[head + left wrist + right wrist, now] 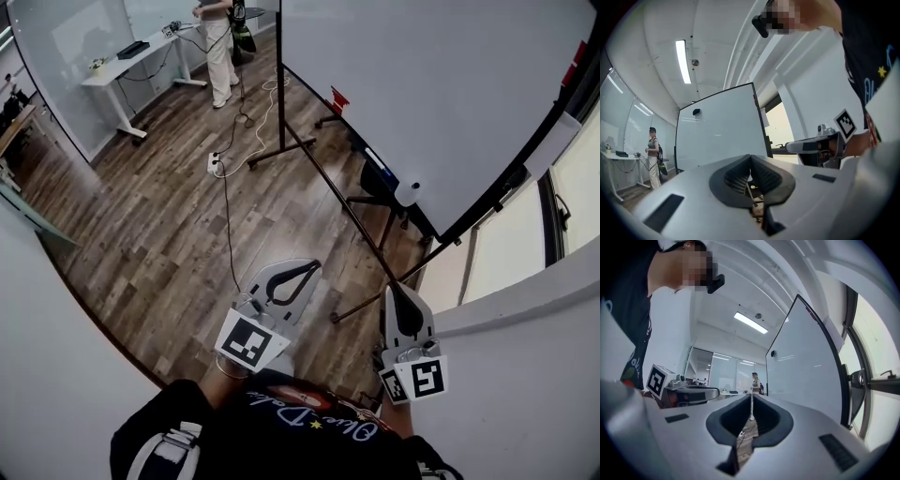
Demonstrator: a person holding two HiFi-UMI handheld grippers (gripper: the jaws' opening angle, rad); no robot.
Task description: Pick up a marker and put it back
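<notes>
Lighting: bright, even, indoor. Sources: ceiling strip light (pixel 683 61) up-left of the left gripper (pixel 750 157); second strip light (pixel 751 322) above the right gripper (pixel 751 397); daylit window (pixel 874 348) to its right. Whiteboard (pixel 806 380) reflects faint streaks. Gripper views: heavy fisheye, dark corners.

Two grey plastic grippers with marker cubes are showing: one left gripper (pixel 315 266) and one right gripper (pixel 392 287). One large white whiteboard (pixel 422 84) on a black stand is standing. One person (pixel 217 47) in pale trousers is standing beside one white desk (pixel 127 64). One white power strip (pixel 215 164) is lying.
</notes>
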